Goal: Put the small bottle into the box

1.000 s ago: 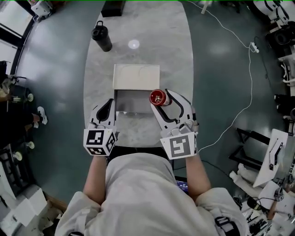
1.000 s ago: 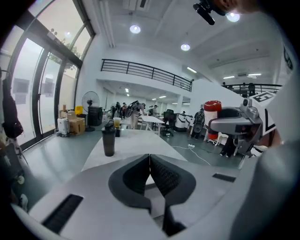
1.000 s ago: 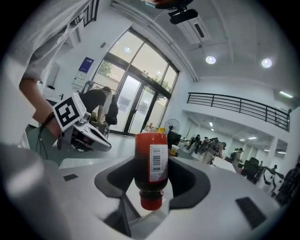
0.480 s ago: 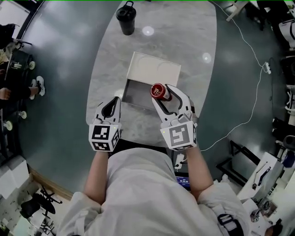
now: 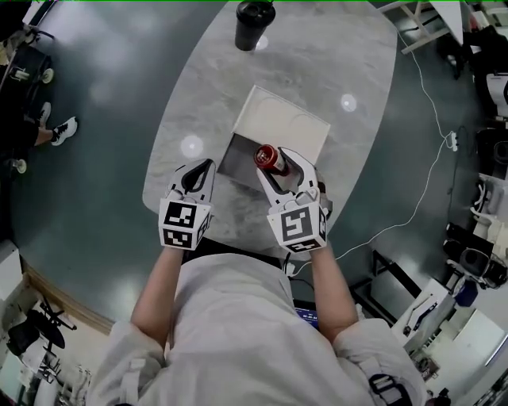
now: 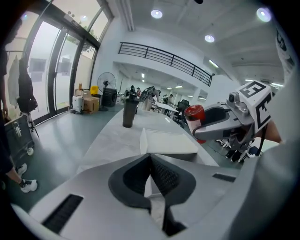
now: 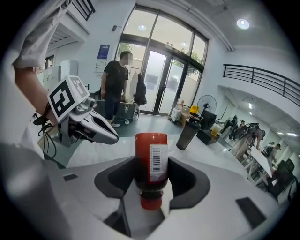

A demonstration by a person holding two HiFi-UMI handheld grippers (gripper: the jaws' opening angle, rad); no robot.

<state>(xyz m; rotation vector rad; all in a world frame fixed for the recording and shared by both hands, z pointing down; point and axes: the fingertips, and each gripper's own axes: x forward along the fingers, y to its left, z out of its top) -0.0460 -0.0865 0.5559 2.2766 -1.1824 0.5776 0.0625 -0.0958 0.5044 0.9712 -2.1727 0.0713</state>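
The small red bottle (image 5: 268, 157) is clamped in my right gripper (image 5: 282, 168), above the near right part of the open box (image 5: 238, 162). In the right gripper view the bottle (image 7: 151, 159) stands between the pads with its red cap toward the camera and its barcode label facing me. The box's white lid (image 5: 287, 127) lies folded back on the far side. My left gripper (image 5: 198, 170) hovers left of the box, its pads (image 6: 161, 178) pressed together with nothing between them. From the left gripper view, the bottle (image 6: 194, 116) shows to the right, above the white lid (image 6: 168, 143).
A black tumbler (image 5: 252, 14) stands at the far end of the oval marble table (image 5: 349, 55). A white cable (image 5: 432, 103) trails over the floor to the right. A person (image 7: 115, 84) stands by the glass doors, well away from the table.
Both grippers have sunk toward the table. The right one, still holding the bottle, has come from the box's right edge to above its opening. The head view has swung round.
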